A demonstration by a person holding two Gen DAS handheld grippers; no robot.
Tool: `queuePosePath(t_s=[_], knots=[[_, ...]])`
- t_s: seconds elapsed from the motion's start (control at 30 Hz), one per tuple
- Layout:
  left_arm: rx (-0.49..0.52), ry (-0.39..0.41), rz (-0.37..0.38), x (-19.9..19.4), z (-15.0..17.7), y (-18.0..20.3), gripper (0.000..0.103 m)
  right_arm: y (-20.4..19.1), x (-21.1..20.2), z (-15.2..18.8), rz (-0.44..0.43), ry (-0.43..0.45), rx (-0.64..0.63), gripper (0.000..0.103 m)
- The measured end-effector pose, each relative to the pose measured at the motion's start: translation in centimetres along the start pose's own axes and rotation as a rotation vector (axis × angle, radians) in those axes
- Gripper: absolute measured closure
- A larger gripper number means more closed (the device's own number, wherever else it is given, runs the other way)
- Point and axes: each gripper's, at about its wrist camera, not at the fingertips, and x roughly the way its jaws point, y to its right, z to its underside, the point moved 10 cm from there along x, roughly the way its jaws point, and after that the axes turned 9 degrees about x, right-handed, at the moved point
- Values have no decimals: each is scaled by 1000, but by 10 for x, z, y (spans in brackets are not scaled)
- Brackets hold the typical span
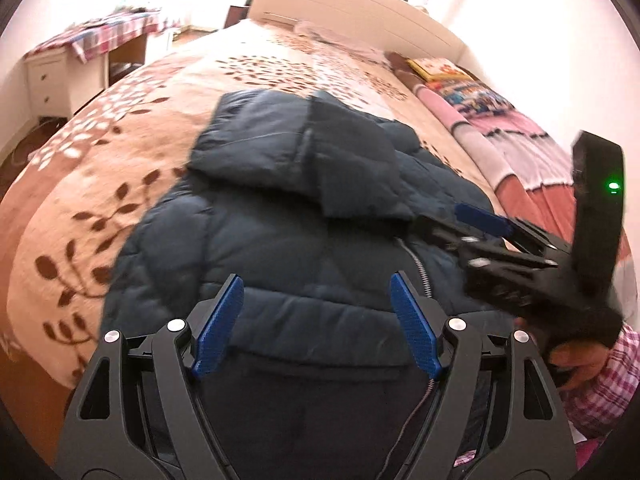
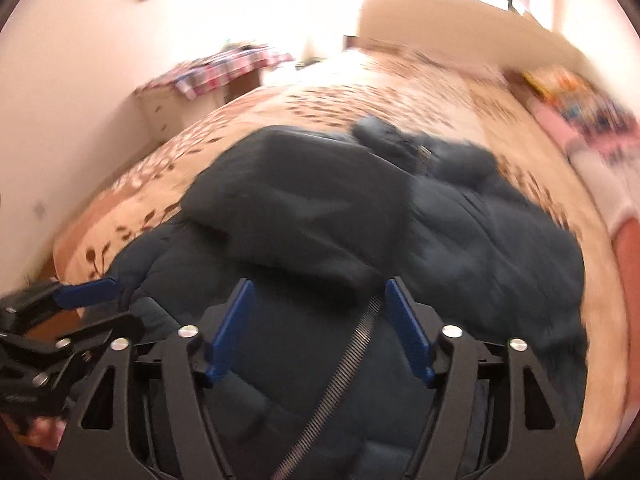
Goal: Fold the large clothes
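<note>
A dark navy quilted jacket (image 1: 288,216) lies on the bed, partly folded, with its hood or a folded part on top and its zipper (image 1: 420,268) showing. My left gripper (image 1: 318,300) is open and empty just above the jacket's near part. The right gripper (image 1: 452,220) shows at the right in the left wrist view, over the jacket's right side. In the right wrist view the jacket (image 2: 360,220) fills the middle. My right gripper (image 2: 318,304) is open and empty above the zipper (image 2: 344,364). The left gripper (image 2: 92,300) shows at the left edge there.
The bed has a beige blanket with brown leaves (image 1: 120,152). A pink and red quilt (image 1: 516,148) and books (image 1: 436,70) lie along the right side. A white headboard (image 1: 360,4) stands at the far end. A white desk with a checked cloth (image 1: 80,52) stands far left.
</note>
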Motion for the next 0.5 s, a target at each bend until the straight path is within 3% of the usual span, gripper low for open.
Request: queuePosePath(t_s=[0.1,0.17,0.3,0.33,0.37,0.47,0.5], knots=[[-18,11,-1,-4,1,-9,29,-33,20,-3,24,7,-155,29],[-34,5,-53,-4,3,-22,29,-50,34,-4,38,9,-240,27],[-102,13,-29,-8,8,-41,29,-58,55,-6,78,0,-294,27],[-103,16,-29,-10,8,-42,29,-55,60,-7,103,0,-304,32],[-99,18,-30,-11,9,-43,29,-52,66,-7,128,-16,-313,50],[-95,23,-27,-11,8,-44,29,-44,76,-2,112,-79,-285,78],[-99,25,-23,-10,7,-43,29,-39,73,-4,103,-78,-256,81]])
